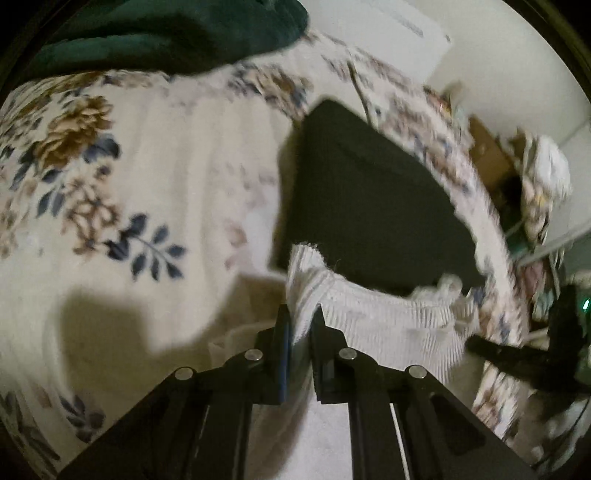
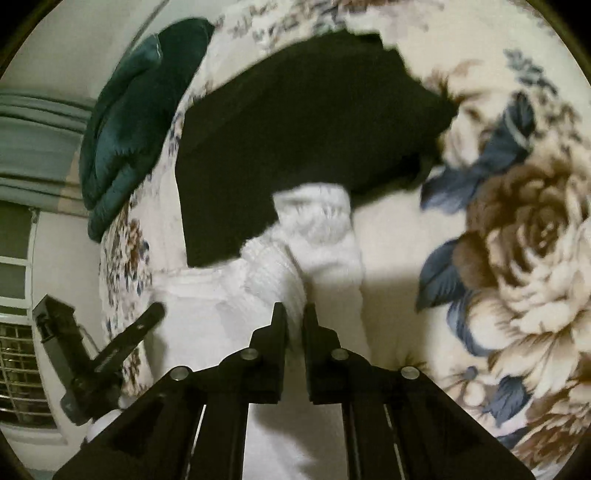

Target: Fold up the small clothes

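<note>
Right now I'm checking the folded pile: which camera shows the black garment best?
The right wrist view: the black garment fills the upper middle, its outline nearly whole. In the left wrist view it is narrower, its near edge covered by the white ribbed garment.

No text, label, brand, number or sign can be read in either view. In the left wrist view, a white panel [image 1: 413, 26] at about one o'clock carries a dark line of marks, too blurred to make out. In the right wrist view, the black arm [image 2: 122, 345] at about eight o'clock bears faint marks, likewise illegible.
</note>
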A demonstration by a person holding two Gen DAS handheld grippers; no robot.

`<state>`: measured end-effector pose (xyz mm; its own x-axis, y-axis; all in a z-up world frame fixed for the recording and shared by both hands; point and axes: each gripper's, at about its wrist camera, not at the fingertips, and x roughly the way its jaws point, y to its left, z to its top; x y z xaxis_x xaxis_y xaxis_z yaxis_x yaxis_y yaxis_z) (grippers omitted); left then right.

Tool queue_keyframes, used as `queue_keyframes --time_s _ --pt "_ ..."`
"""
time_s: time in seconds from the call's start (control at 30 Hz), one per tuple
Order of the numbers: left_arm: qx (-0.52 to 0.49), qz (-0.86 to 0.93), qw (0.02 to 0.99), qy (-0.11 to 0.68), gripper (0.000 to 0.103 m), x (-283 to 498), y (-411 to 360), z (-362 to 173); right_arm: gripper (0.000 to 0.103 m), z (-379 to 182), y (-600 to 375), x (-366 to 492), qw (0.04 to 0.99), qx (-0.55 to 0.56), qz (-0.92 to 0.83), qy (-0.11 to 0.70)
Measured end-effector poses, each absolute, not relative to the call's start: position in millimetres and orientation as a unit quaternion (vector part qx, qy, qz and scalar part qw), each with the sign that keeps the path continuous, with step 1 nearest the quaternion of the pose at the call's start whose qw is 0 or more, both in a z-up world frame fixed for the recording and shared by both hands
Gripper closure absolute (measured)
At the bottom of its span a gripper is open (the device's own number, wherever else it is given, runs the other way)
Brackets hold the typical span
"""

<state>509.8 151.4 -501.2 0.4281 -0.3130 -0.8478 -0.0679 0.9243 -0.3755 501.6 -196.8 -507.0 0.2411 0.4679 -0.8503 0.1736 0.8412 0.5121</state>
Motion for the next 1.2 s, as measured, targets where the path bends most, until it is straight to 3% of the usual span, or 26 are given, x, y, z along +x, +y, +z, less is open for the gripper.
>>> queue_keyframes --time_s 0.13,0.3,0.4,0.47,0.53,0.6,0.8,0.83,0.87,0.9,0.93,1.0,1.1,1.2 --pt "-0.215 -0.062 0.809 0.543 0.095 525.2 172.0 -515.3 0.097 -494.7 -205.6 505.0 0.755 0.272 0.075 0.591" --pt "-0.24 -0.065 0.768 0.59 0.094 546.3 179.9 -562.2 0.097 -517.5 -198.4 527.2 0.751 0.238 0.042 0.615" --pt "-0.275 -0.088 0.754 0.589 0.085 538.7 187.5 -554.5 0.093 -534.3 -192.1 536.8 0.732 0.22 0.049 0.643" --pt "-0.287 -0.099 0.754 0.582 0.077 526.6 194.3 -544.4 0.081 -528.7 -196.0 533.9 0.725 0.229 0.061 0.646" --pt "-0.294 -0.102 0.756 0.576 0.063 504.9 203.2 -532.0 0.059 -518.1 -206.3 523.8 0.72 0.24 0.074 0.647" --pt "-0.301 -0.101 0.756 0.572 0.057 482.7 209.4 -526.0 0.051 -507.4 -219.2 505.1 0.72 0.247 0.079 0.644" --pt "-0.278 -0.113 0.738 0.605 0.059 416.4 189.5 -534.8 0.051 -527.4 -229.3 428.5 0.659 0.31 0.078 0.681" --pt "-0.271 -0.107 0.739 0.607 0.061 407.7 185.0 -538.6 0.051 -535.8 -226.0 417.2 0.647 0.316 0.081 0.689" --pt "-0.272 -0.109 0.741 0.604 0.073 403.2 183.4 -539.8 0.051 -543.9 -223.2 407.4 0.639 0.322 0.08 0.694" --pt "-0.273 -0.114 0.745 0.598 0.089 399.9 181.1 -539.9 0.059 -549.8 -220.5 400.4 0.635 0.328 0.081 0.695" --pt "-0.258 -0.103 0.756 0.593 0.09 399.7 180.5 -535.8 0.083 -553.2 -217.1 394.9 0.637 0.336 0.084 0.688" --pt "-0.259 -0.104 0.763 0.583 0.091 406.0 188.2 -531.6 0.094 -549.1 -212.6 388.9 0.66 0.316 0.07 0.678" --pt "-0.261 -0.099 0.765 0.58 0.097 414.4 205.7 -536.2 0.096 -532.4 -211.9 388.2 0.694 0.27 0.032 0.667" --pt "-0.291 -0.132 0.742 0.59 0.091 409.0 214.7 -539.5 0.096 -534.5 -217.4 388.4 0.686 0.268 0.033 0.676"
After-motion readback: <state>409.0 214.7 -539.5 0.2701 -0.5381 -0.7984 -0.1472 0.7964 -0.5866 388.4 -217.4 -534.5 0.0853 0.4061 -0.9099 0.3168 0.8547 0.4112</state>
